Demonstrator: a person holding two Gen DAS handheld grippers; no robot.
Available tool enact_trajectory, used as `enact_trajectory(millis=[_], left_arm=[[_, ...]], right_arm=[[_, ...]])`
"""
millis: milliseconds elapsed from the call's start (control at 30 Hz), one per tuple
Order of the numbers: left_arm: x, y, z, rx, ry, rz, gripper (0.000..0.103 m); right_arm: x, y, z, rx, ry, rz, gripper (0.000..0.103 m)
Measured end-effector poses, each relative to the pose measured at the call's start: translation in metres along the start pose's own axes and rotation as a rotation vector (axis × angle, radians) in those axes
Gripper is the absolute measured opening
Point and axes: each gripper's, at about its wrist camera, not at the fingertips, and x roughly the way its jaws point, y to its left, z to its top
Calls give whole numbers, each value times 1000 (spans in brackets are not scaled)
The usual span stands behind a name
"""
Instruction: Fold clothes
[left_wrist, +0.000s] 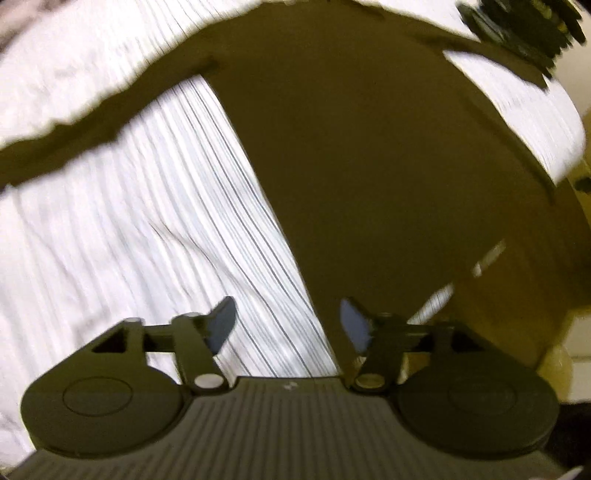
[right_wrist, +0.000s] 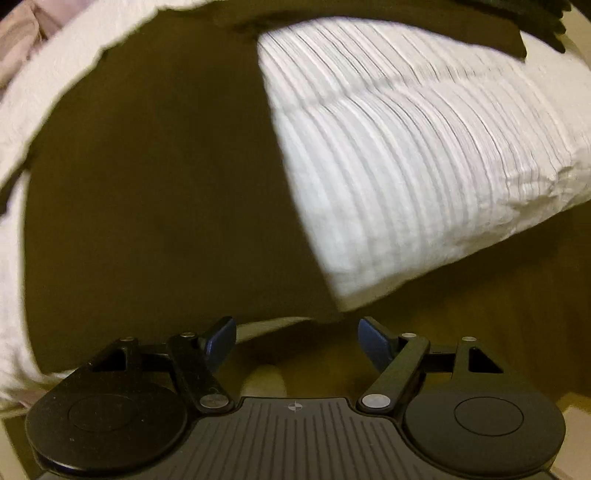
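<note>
Item: one dark olive-brown garment, spread flat on a white bedcover with fine stripes. In the left wrist view we see what look like two sleeves running off from the body, one toward the left edge, one toward the upper right beside a dark object too blurred for us to name. In the right wrist view the same garment fills the left and centre, the striped cover to its right, with a tan floor below the bed edge.

Tools: our left gripper stands well open above the garment's near edge, nothing between its blue pads. Our right gripper is likewise wide open and empty, poised over the lower hem.

Step in hand: we judge this a release between folds, the cloth laid down and both tools free.

Next move: we would need to pick fresh grip points, probably a sleeve or side edge, and pinch only the garment, not the cover beneath.
</note>
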Motion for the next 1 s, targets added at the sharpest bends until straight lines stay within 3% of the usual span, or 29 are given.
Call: enact_trajectory(millis=[200, 367, 500, 667, 867, 1000], left_arm=[[-49, -5, 27, 14, -159, 88, 81], [-74, -17, 45, 11, -252, 61, 83], [-77, -28, 59, 65, -285, 24, 83], [-81, -37, 67, 122, -318, 32, 84], [-90, -39, 66, 107, -328, -18, 85], [-87, -38, 64, 108, -308, -10, 87]], right_arm=[[-61, 69, 10, -6, -148, 14, 76], [-94, 116, 18, -39, -215, 77, 76], [-103, 158, 13, -135, -264, 47, 76], [-103, 193, -7, -230, -283, -45, 76], [-93, 211, -11, -236, -272, -83, 76], [-96, 218, -12, -234, -273, -85, 76]])
